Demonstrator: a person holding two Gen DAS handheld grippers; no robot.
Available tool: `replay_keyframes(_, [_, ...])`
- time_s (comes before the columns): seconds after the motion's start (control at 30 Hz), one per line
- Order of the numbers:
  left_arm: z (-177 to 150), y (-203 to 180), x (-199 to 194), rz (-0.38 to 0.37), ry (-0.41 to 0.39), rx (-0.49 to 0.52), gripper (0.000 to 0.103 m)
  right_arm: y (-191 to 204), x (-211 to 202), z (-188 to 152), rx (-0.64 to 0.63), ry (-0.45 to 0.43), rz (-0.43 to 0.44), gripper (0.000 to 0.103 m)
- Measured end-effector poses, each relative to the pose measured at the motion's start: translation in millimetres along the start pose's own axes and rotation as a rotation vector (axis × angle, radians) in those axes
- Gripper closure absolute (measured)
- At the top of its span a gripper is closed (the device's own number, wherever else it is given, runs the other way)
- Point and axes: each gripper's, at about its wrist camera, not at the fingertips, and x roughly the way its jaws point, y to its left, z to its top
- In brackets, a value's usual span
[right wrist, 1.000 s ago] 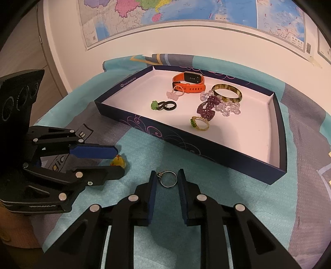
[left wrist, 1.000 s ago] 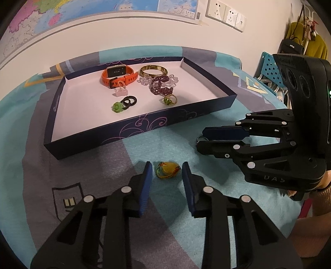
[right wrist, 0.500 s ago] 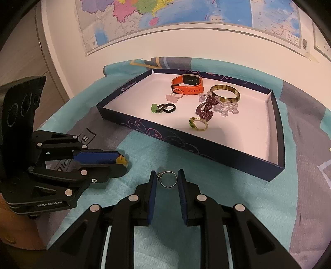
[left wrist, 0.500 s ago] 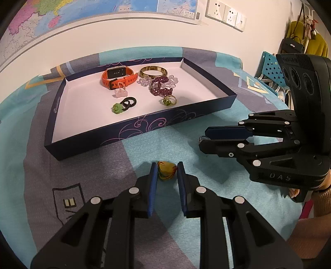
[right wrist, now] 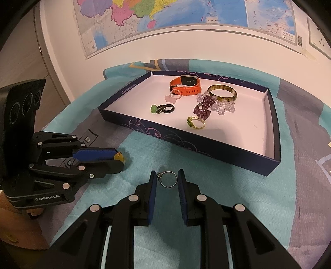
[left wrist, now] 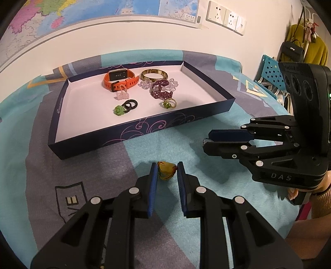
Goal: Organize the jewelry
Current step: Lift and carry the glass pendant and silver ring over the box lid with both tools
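My left gripper (left wrist: 166,171) is shut on a yellow-green ring (left wrist: 166,170), held just above the cloth in front of the tray. The same yellow-green ring (right wrist: 119,157) shows at the left gripper's tip in the right wrist view. My right gripper (right wrist: 167,179) is shut on a thin silver ring (right wrist: 168,179), also lifted near the tray's front wall. The navy tray (left wrist: 142,130) with a white floor holds an orange watch (left wrist: 121,79), a gold bangle (left wrist: 154,75), a purple bead bracelet (left wrist: 161,91), clear beads and several rings.
A teal and grey patterned cloth (left wrist: 37,144) covers the table. A wall map and sockets (left wrist: 226,19) lie behind the tray. Bags hang at the far right beside a blue chair (left wrist: 270,70). A person's sleeve (left wrist: 319,204) shows at the right.
The left jaws have closed onto the yellow-green ring, which now sits pinched between the pads. The right gripper keeps its hold on the silver ring and has barely shifted.
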Motion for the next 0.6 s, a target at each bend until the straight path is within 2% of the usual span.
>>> replay_keyframes(0.6, [3.5,-2.3,-9.5,-0.005,-0.027,-0.003,0.083,-6.3,-14.0,0.7,0.03,-0.036,0.006,0.084])
